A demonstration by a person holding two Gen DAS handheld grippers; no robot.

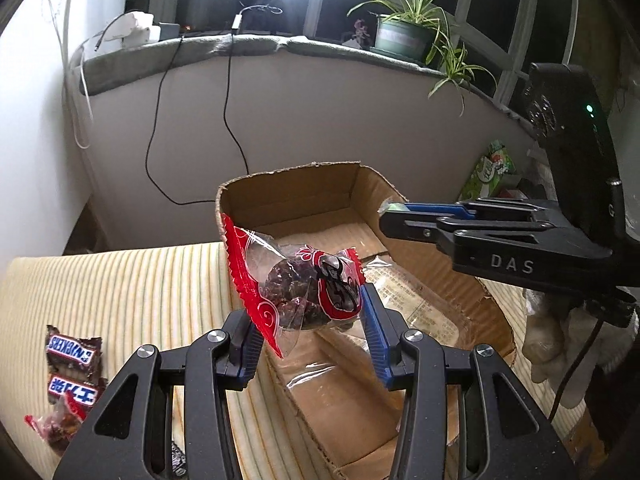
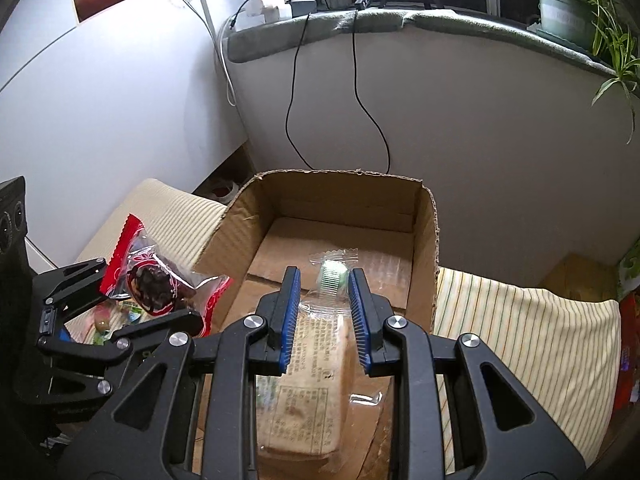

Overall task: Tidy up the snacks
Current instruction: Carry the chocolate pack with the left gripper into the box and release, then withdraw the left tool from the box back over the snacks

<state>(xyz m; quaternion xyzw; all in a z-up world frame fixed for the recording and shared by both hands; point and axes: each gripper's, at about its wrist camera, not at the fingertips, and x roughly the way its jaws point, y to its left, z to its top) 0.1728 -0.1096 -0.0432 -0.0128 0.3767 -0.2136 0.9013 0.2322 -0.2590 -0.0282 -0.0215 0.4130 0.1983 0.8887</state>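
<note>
My left tool (image 1: 308,320) is clamping a red-edged snack packet (image 1: 296,288). My right tool (image 2: 324,312) is gripping a clear-wrapped pastry (image 2: 316,364). Ahead of both, a cardboard box (image 2: 340,196) is sitting open.

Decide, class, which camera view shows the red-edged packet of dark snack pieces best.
The left wrist view. There the red-edged packet sits centre frame, close up, held between the left gripper fingers with its dark contents clear. The right wrist view shows the same packet smaller, off at the left edge beside the cardboard box.

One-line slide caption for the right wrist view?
Right gripper holds a clear-wrapped bread pack over the cardboard box; left gripper carries a red-edged snack packet.
</note>
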